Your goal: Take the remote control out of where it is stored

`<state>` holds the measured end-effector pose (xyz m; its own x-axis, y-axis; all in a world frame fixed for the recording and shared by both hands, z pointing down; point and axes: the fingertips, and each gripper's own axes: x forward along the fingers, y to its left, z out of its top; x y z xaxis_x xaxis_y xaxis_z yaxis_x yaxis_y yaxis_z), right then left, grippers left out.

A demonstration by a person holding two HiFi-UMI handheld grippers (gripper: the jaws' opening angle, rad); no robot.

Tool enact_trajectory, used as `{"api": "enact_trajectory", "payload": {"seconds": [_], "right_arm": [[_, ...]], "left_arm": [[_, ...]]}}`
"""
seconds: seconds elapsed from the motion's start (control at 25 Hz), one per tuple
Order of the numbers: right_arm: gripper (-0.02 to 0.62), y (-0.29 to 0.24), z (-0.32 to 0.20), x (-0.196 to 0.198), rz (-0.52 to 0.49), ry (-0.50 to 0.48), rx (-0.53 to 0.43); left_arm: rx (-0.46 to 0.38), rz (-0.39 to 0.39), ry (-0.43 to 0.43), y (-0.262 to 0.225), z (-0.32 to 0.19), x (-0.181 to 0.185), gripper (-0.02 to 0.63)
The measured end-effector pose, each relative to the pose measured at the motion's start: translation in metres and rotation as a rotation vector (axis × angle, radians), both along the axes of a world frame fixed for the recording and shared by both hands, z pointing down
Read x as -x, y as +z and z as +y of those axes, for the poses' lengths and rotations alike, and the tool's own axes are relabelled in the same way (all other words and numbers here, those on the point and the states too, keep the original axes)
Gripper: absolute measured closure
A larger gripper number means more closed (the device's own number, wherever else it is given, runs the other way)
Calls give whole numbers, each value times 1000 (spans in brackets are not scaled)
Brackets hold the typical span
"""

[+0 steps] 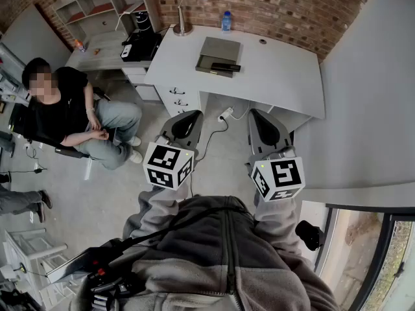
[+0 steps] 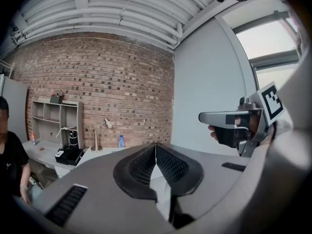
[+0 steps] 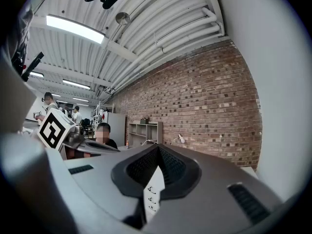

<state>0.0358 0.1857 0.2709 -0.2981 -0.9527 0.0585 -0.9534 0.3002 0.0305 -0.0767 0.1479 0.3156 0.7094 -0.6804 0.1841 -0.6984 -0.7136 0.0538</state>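
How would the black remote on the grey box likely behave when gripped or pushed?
The remote looks slim and rigid, so probably stiff and light. It lies flat, so it should slide rather than roll or tip. It sits by the near edge of the grey box, so a push might drop it onto the desk.

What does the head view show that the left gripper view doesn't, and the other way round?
Only the head view: a grey box on the desk, with what looks like the remote on its front edge, and the drawers below. Only the left gripper view: the ceiling, the window, and the left gripper end-on, jaws shut on nothing. Both: water bottle, lamp, shelf unit, seated person, right gripper.
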Motion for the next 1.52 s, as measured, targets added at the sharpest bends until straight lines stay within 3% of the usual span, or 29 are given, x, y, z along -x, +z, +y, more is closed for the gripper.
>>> {"api": "enact_trajectory", "payload": {"seconds": [0.72, 1.52], "right_arm": [[592, 23, -4, 22, -2, -15, 58], [592, 68, -16, 103, 56, -59, 190]], "left_arm": [[44, 6, -11, 21, 2, 22, 598], [153, 49, -70, 66, -5, 112, 598]]}}
